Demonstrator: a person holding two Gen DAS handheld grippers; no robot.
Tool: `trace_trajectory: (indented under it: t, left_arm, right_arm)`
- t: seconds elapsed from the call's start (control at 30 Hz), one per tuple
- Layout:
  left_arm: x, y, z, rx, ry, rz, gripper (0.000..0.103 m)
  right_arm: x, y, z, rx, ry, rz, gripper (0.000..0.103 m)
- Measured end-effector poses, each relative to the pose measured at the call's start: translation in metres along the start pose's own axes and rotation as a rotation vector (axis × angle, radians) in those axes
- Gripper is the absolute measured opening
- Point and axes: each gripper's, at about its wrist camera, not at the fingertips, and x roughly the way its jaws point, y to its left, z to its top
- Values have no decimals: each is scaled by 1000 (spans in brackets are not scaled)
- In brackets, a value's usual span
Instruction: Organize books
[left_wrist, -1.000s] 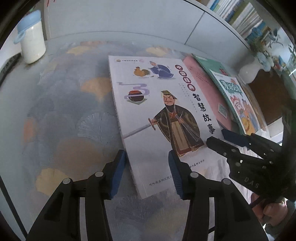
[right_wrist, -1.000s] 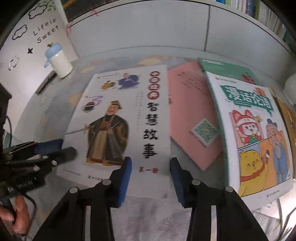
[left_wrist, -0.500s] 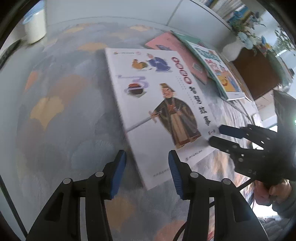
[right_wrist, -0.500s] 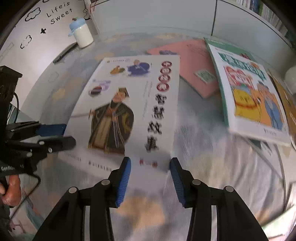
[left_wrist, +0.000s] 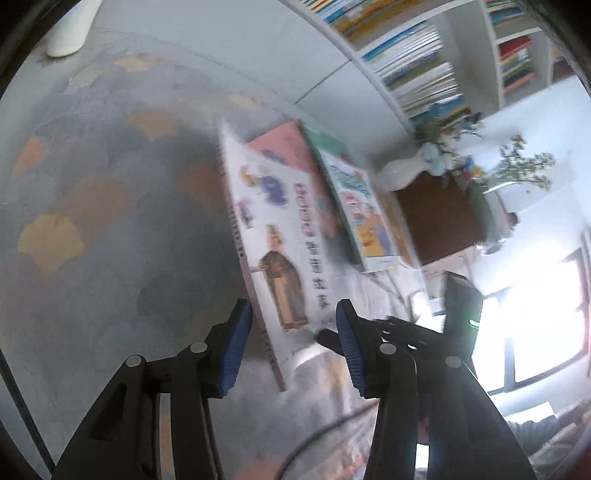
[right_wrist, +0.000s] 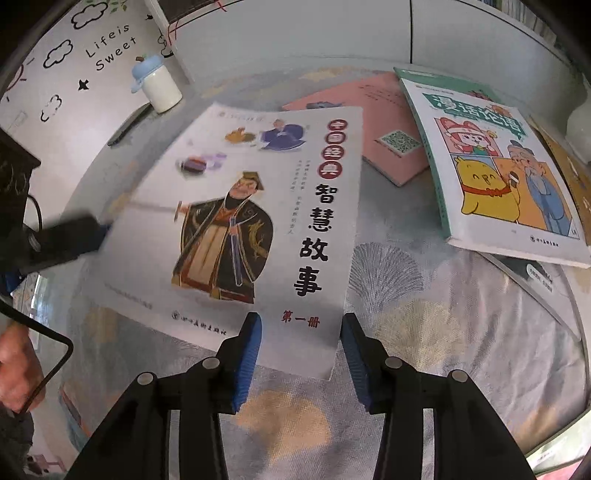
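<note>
Mid-lift of the white illustrated storybook (right_wrist: 258, 206), each half-open claw, left (left_wrist: 291, 345) and right (right_wrist: 301, 354), straddling a near corner ungripped; next, pinching both corners.

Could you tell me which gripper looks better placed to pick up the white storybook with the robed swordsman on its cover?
Probably the right gripper: its open jaws frame the near corner of the white swordsman storybook. The left gripper sits at the spine edge, in a blurred view.
</note>
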Motion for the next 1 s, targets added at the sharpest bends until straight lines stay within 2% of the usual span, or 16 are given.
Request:
trace_trajectory:
  t: [0.03,0.1,0.3,0.33,0.47,0.6,0.7,0.8,0.83,0.9,1.0]
  left_arm:
    - [11,6,1,-7,24,36,40]
    - [24,14,-2,-30,59,54,38]
    - [36,17,-5,-46,48,78,21]
    - [33,18,-5,-51,51,70,18]
    - [31,18,4,-123,56,-100,16]
    - [30,16,13,-207,52,-277,16]
    - [30,18,18,-248,54,-349,16]
    - [34,23,19,-295,71,-394,16]
    - [36,27,18,-318,76,-405,16]
    - [37,32,17,-324,73,-378,16]
    - [34,40,16,-309,79,-299,14]
  right_arm:
    - [0,1,0,-4,0,-6,48]
    - [2,6,0,-9,-7,-11,54]
    - [3,10,-5,-25,-15,-29,60]
    - [2,9,-4,-18,-9,-21,60]
    - [-4,-11,2,83,29,38,60]
    - [-10,-50,-7,286,35,209,60]
    - [-8,-79,-21,479,25,402,60]
    - [2,-96,-27,611,18,546,60]
    - [7,-100,-28,644,15,596,59]
    - [18,-103,-24,704,4,661,55]
    - [23,-104,-18,721,-13,650,35]
